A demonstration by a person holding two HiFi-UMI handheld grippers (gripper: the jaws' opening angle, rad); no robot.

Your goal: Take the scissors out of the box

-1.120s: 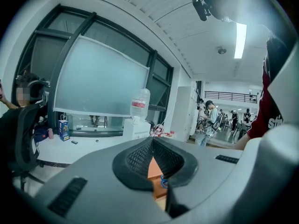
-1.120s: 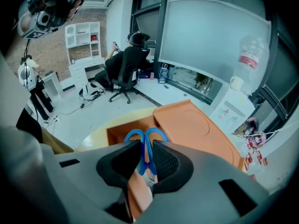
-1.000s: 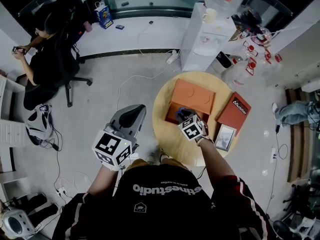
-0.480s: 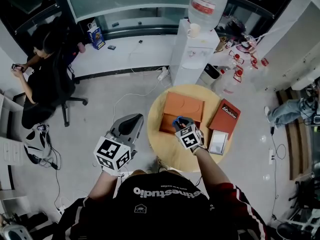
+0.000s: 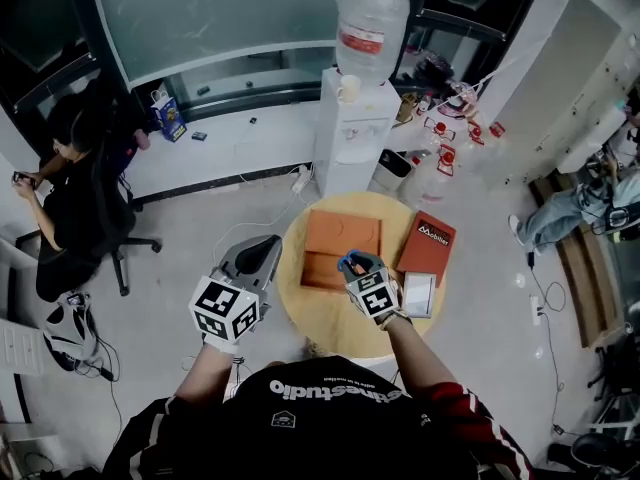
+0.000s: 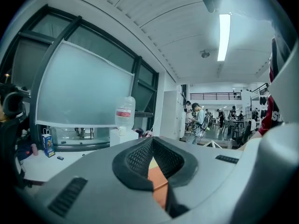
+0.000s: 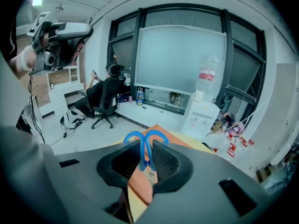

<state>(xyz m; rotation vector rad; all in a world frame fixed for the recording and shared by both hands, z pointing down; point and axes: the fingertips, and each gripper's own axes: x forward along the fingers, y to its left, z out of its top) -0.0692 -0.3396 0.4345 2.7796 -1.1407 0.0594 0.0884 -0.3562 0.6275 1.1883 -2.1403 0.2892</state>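
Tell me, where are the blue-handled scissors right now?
In the right gripper view, the blue-handled scissors sit clamped between the jaws of the right hand-held gripper, over the flat orange box on the round wooden table.

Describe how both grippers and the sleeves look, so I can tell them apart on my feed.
The left gripper and right gripper both have smooth grey shells, with black mesh-textured pads lining the jaws. Each carries a white cube printed with black square markers. The person wears a black top with white lettering; the right sleeve is dark red with white stripes.
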